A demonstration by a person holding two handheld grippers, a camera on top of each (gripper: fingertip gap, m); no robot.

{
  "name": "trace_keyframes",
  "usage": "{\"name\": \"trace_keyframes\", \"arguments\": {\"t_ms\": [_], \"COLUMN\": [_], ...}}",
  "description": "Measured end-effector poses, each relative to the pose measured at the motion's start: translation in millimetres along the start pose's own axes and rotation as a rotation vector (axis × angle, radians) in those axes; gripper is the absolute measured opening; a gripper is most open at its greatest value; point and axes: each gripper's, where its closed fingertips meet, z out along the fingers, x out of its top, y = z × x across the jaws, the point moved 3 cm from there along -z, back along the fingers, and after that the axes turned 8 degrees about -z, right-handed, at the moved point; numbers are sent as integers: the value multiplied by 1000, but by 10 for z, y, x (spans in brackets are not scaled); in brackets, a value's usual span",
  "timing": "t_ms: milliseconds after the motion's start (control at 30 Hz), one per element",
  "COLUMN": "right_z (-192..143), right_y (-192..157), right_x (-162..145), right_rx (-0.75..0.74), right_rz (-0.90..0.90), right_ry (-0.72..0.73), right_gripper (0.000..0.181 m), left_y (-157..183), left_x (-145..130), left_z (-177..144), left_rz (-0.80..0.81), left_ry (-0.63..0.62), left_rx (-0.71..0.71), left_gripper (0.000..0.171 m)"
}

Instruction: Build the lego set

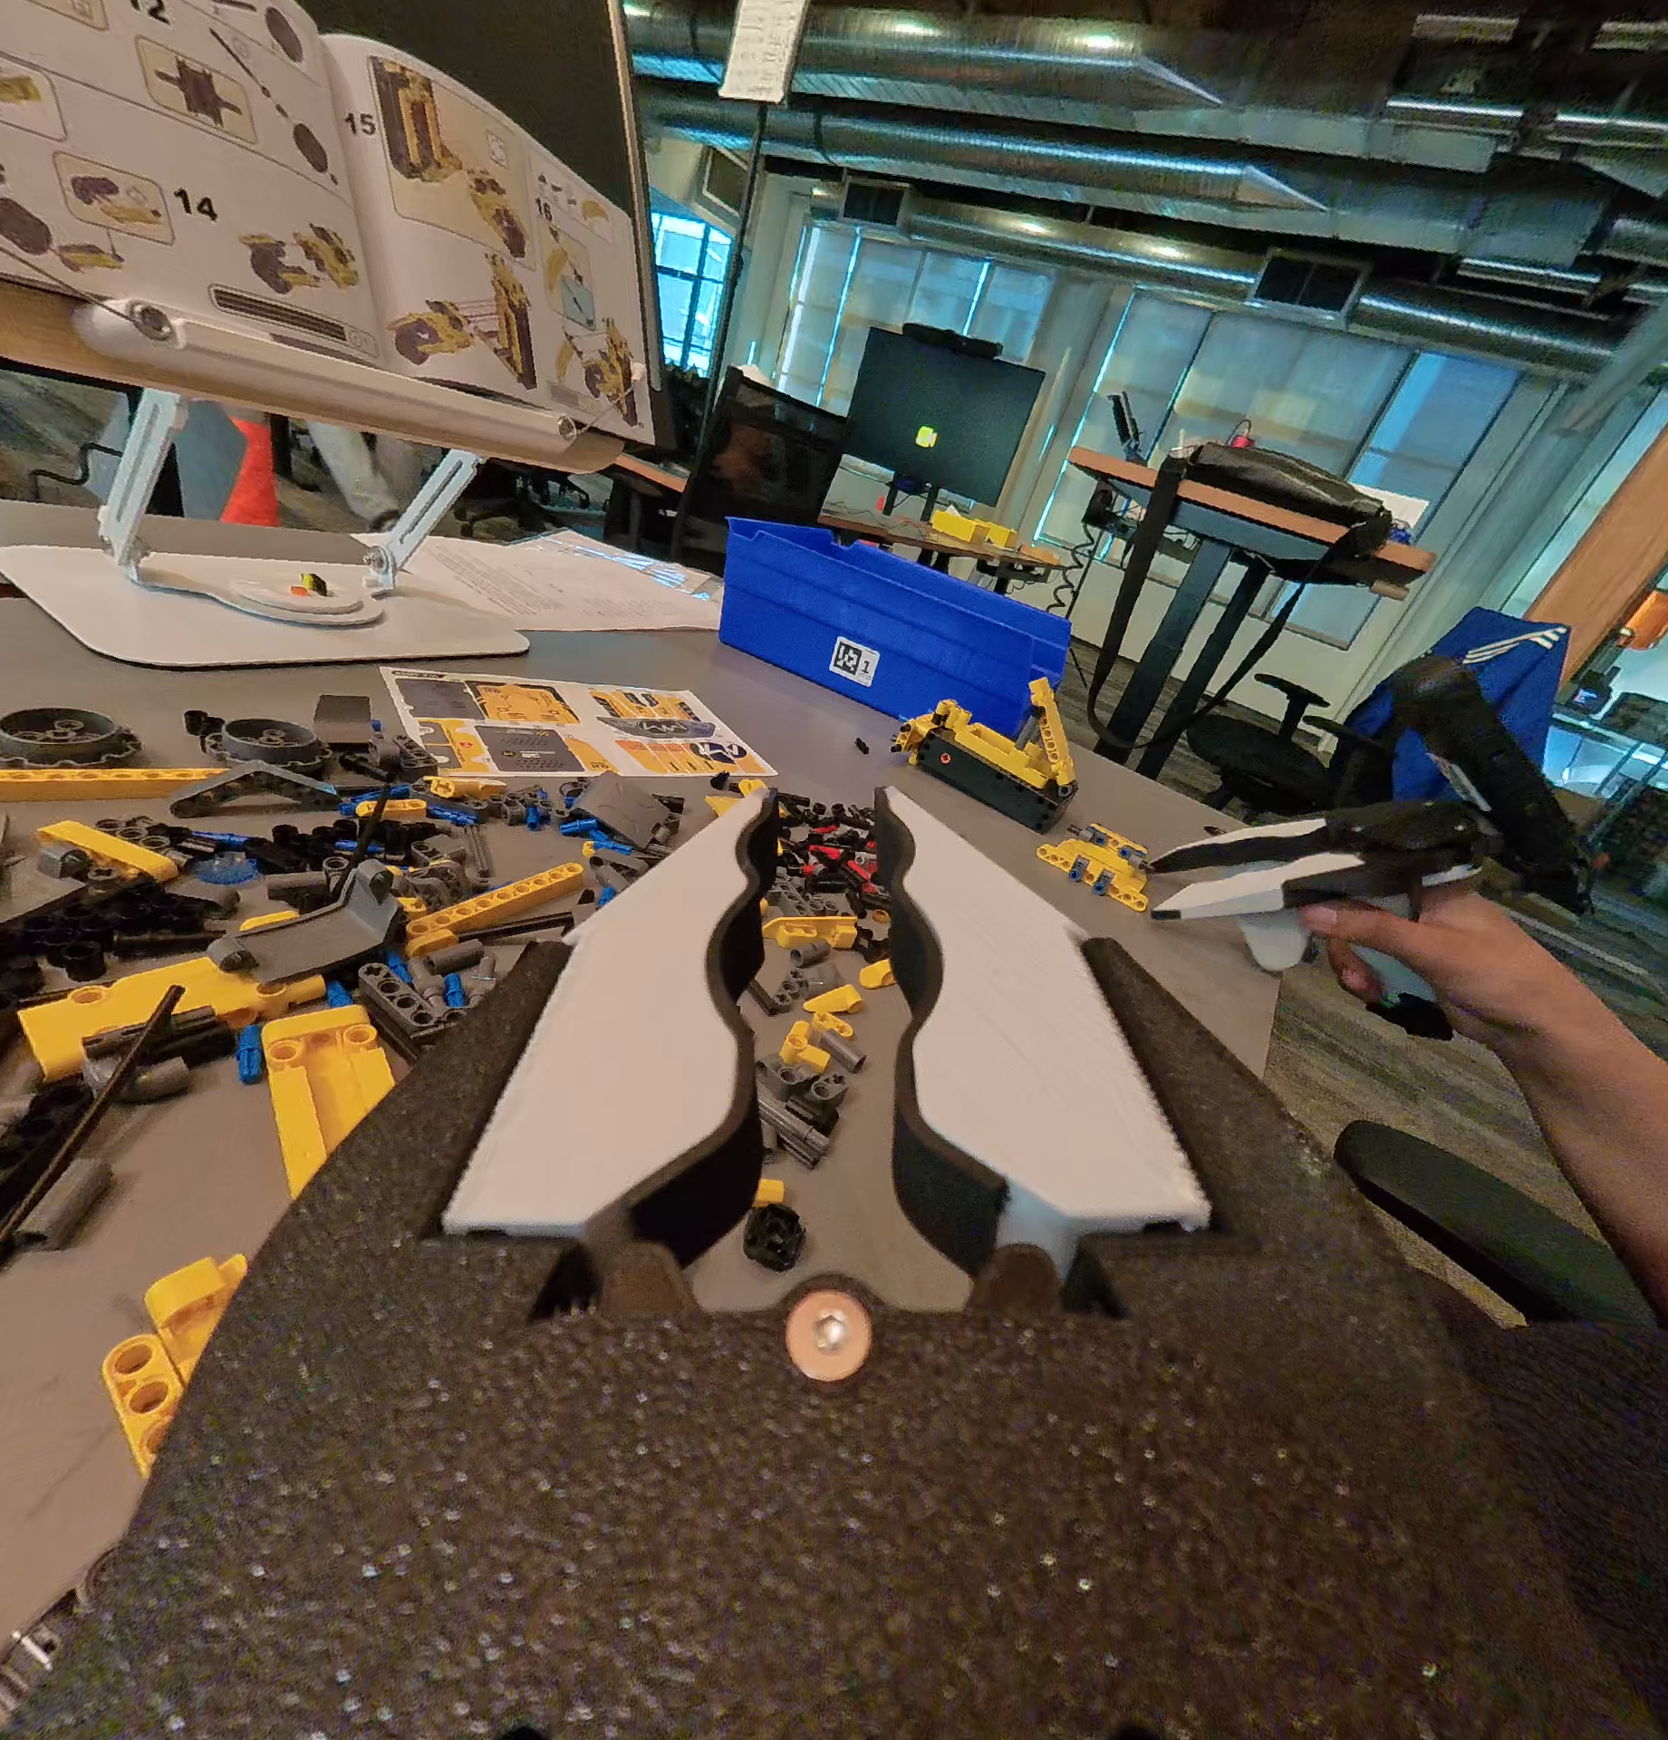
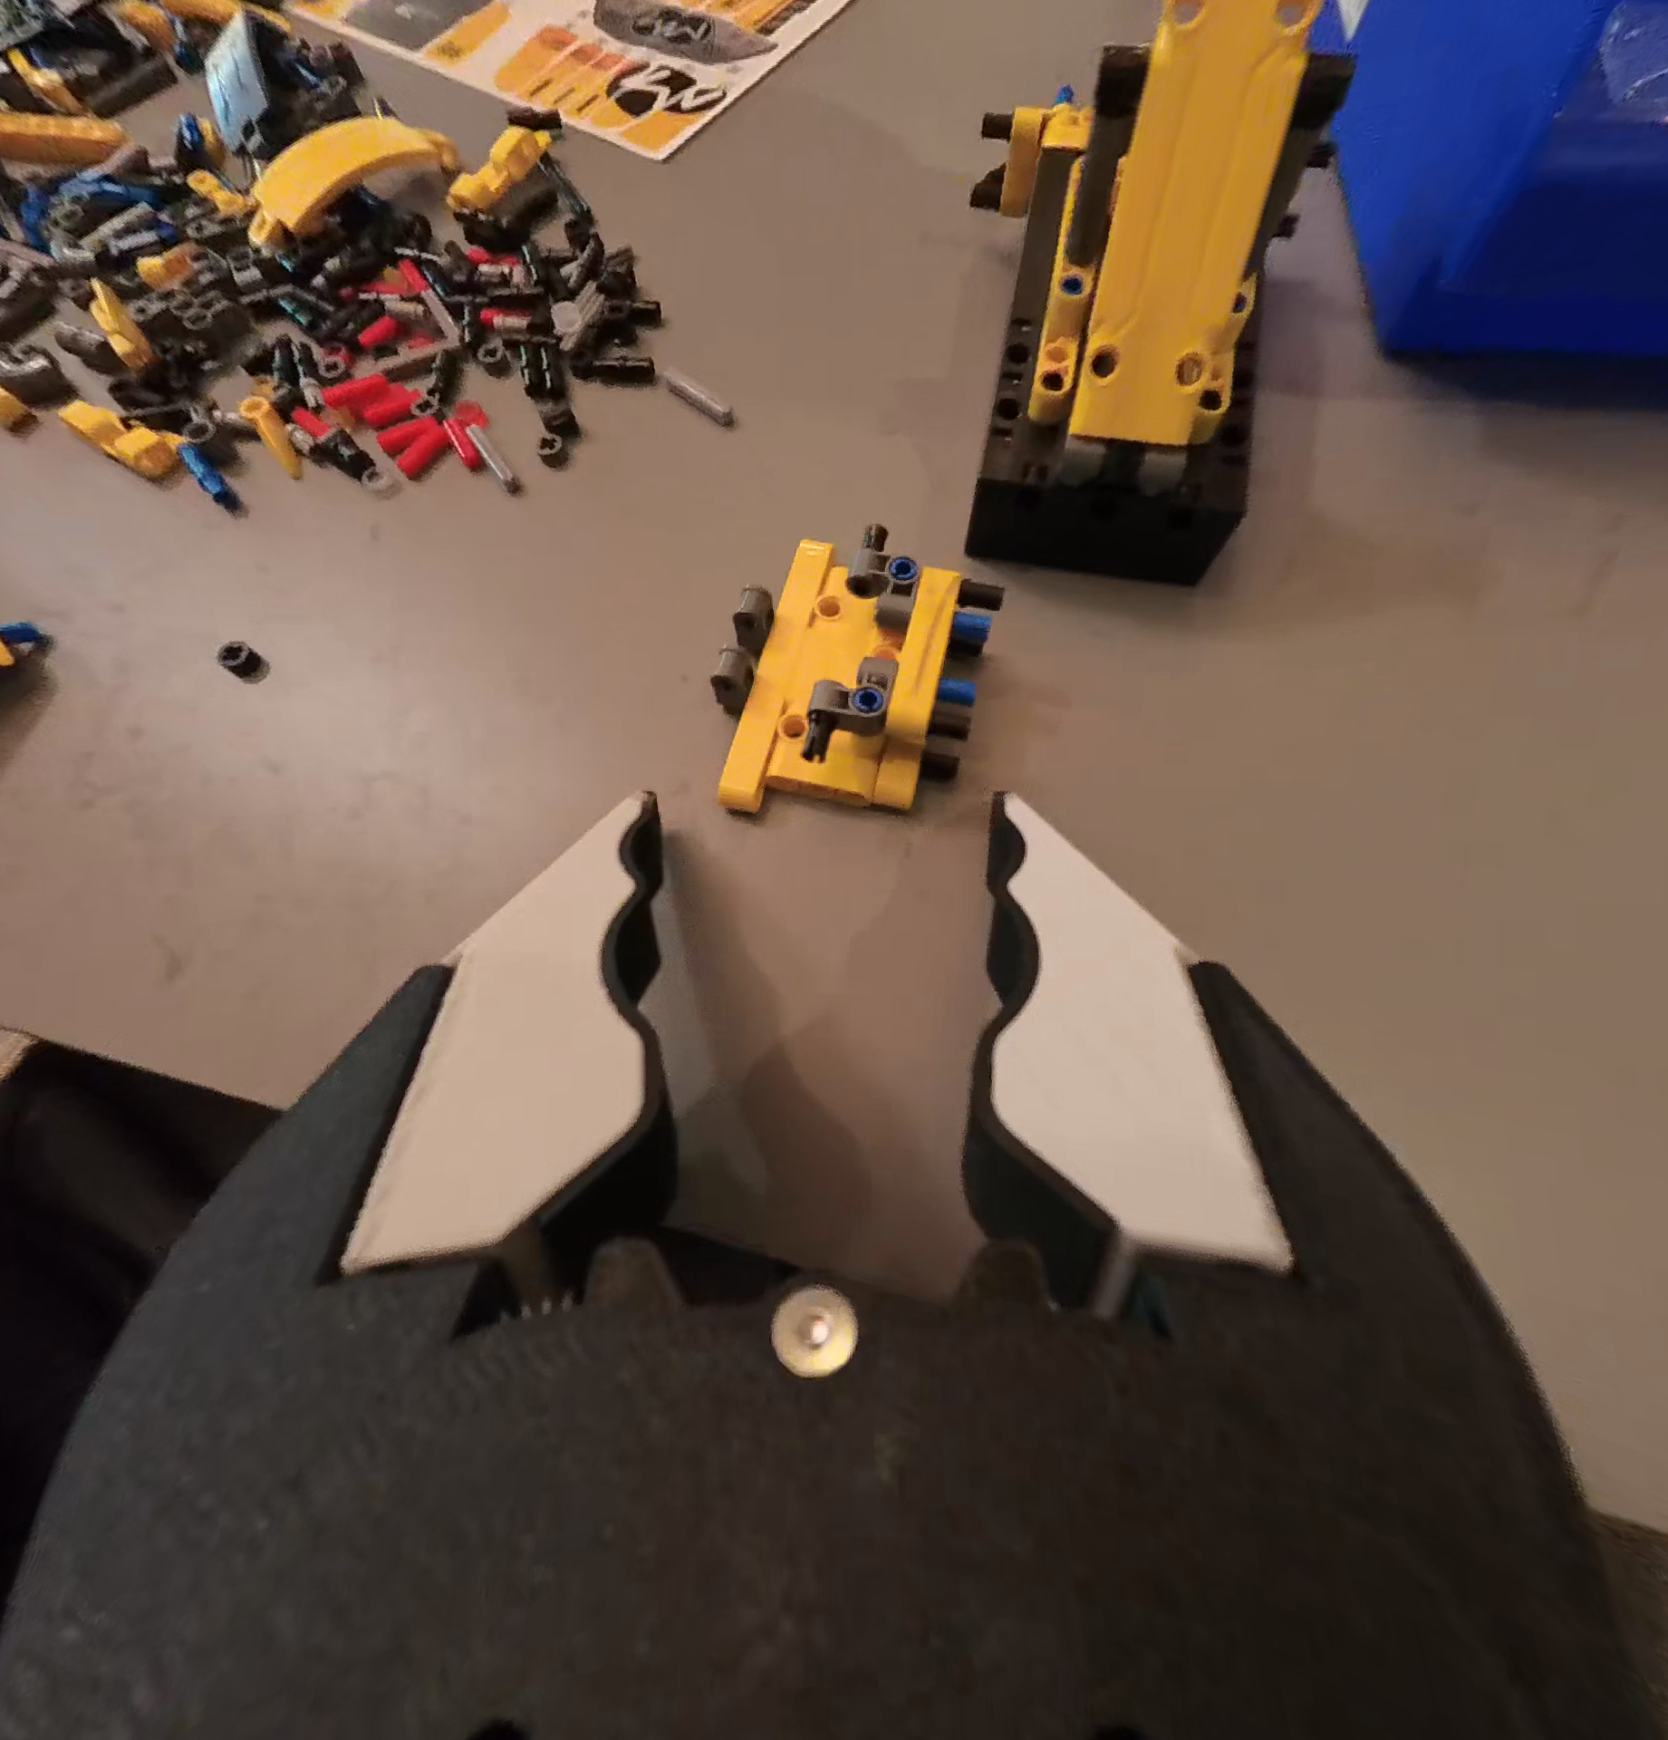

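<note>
The left gripper [image 1: 825, 810] hung at frame centre, jaws narrowly parted and empty, above the pile of loose building pieces [image 1: 816, 1045] on the grey table [image 1: 811, 716].

The right gripper [image 2: 825, 800] stood wide and empty at mid-frame, just short of the small yellow sub-assembly [image 2: 844, 678]; the larger yellow-and-black assembly [image 2: 1131, 377] sat upper right, beside the blue bin [image 2: 1508, 188].

The open instruction book [image 1: 293, 188] on its stand runs off the top left edge of the left wrist view. The blue bin [image 2: 1517, 179] is cut by the right edge of the right wrist view. The left gripper [image 1: 822, 800] hides part of the pile of small pieces [image 1: 811, 942] on the table [image 1: 811, 734]. The far desks [image 1: 1263, 508] are blurred.
</note>
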Motion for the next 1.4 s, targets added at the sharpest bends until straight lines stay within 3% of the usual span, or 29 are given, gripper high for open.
{"name": "trace_keyframes", "arguments": {"t_ms": [133, 233, 433, 867, 1100, 1400], "right_z": [105, 124, 122, 83, -77, -109], "right_y": [-52, -71, -73, -542, -1113, -1069], "right_x": [43, 62, 64, 88, 36, 3], "right_rx": [-11, -3, 22, 348, 644, 663], "right_rz": [-27, -41, -57, -296, -490, -561], "right_ry": [-11, -21, -17, -10, 19, 8], "right_gripper": [67, 51, 51, 51, 51, 51], "left_y": [-2, 0, 6, 0, -2, 3], "left_x": [-1, 2, 2, 4, 3, 3], "left_z": [1, -2, -3, -3, -1, -2], "left_rz": [-2, 0, 3, -3, -6, -6], "left_ry": [0, 3, 3, 4, 4, 5], "left_rx": [0, 0, -3, -3, -3, -8], "left_gripper": [19, 19, 20, 20, 20, 20]}}
